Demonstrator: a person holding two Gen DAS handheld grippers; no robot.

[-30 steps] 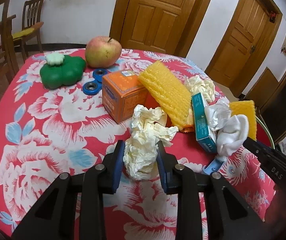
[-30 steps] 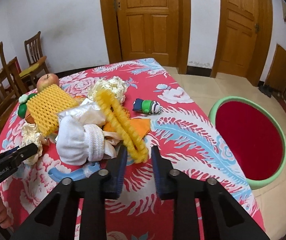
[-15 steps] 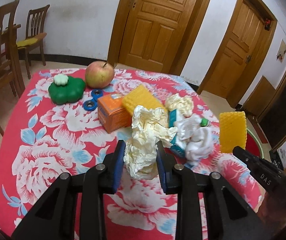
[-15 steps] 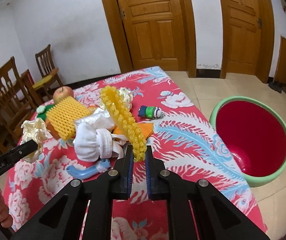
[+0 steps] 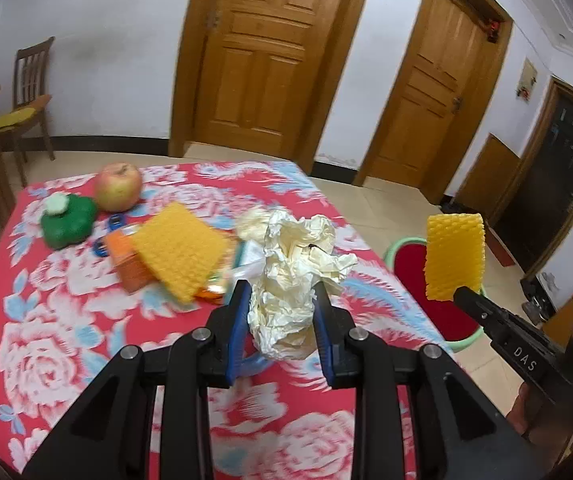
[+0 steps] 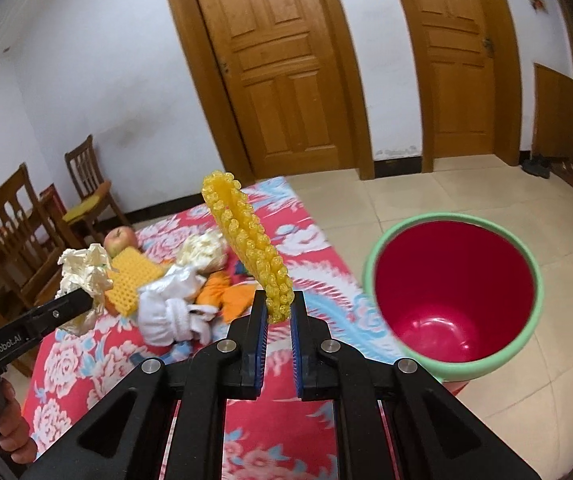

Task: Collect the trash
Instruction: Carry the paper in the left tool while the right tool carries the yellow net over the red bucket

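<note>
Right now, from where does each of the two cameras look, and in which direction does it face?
Left wrist: sits behind the left gripper, faces across the floral table toward the doors; its fingers clamp crumpled cream paper.
Right wrist: sits behind the right gripper, faces the table edge and the red bin on the floor; it clamps yellow foam netting; a hand shows lower left.
Shared: apple, bin, each other's gripper and load.
</note>
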